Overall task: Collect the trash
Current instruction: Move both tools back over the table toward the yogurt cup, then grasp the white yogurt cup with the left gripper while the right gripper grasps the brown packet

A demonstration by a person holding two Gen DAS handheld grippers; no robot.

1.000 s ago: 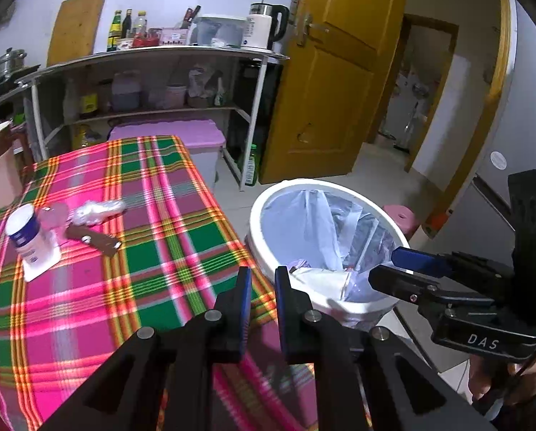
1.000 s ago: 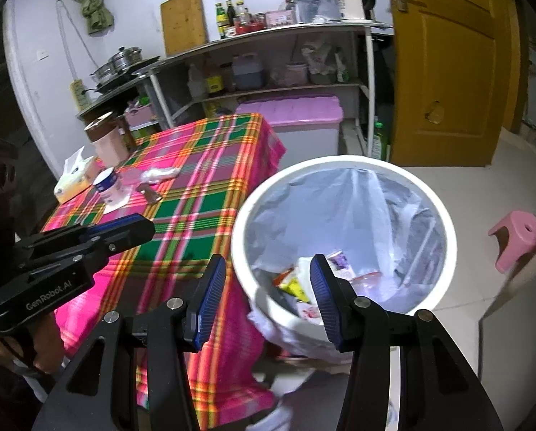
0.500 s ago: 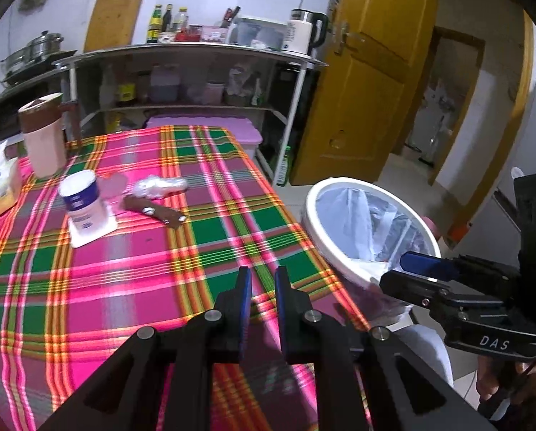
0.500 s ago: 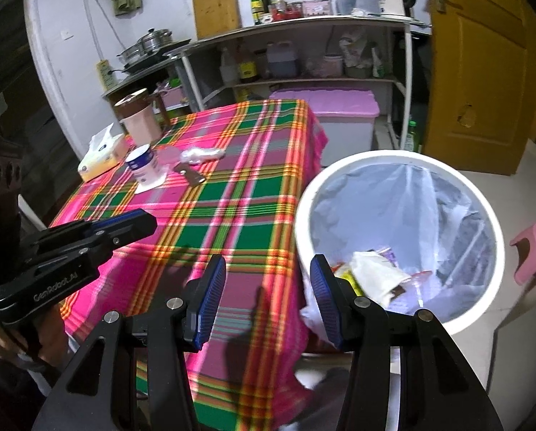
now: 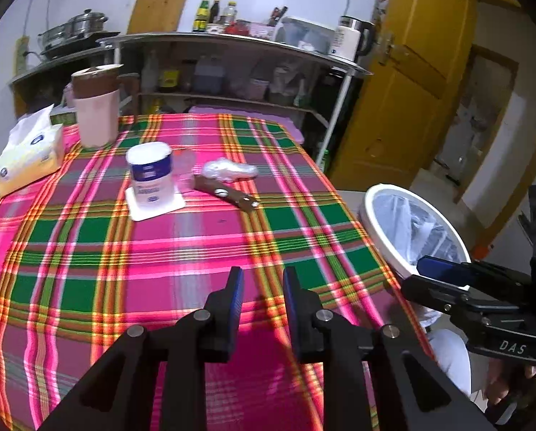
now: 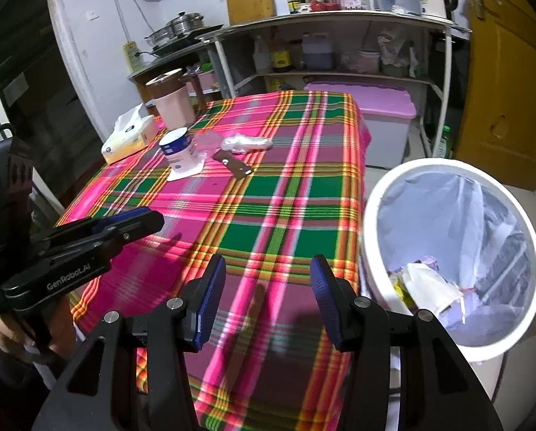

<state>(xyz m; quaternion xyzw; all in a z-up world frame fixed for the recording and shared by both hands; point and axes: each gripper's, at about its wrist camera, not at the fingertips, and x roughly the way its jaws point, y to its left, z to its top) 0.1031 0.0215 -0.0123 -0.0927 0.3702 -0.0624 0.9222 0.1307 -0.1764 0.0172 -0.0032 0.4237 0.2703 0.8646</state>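
On the pink and green plaid tablecloth (image 5: 181,251), a crumpled clear plastic wrap (image 5: 228,170) (image 6: 246,142) lies beside a flat brown wrapper (image 5: 228,194) (image 6: 233,165), toward the far side. My left gripper (image 5: 262,287) hovers over the table's near part, well short of them. Its jaws are opening, with only cloth showing between them. The right gripper (image 6: 268,287) stands open and empty over the table's near right corner. The white bin (image 5: 369,217) (image 6: 433,164), lined with a clear bag, stands on the floor to the right with paper trash (image 6: 426,283) inside.
A white jar with a blue label (image 5: 151,176) sits on a white coaster left of the wrappers. A tissue box (image 5: 27,158) and a pink jug with a brown lid (image 5: 97,107) stand behind it. Further back are a metal shelf rack (image 5: 232,41), a purple-lidded box (image 6: 375,107) and a yellow door (image 5: 411,89).
Both grippers swung left, from over the bin to over the table. The bin slid to the right of both views. The left jaws spread wider apart.
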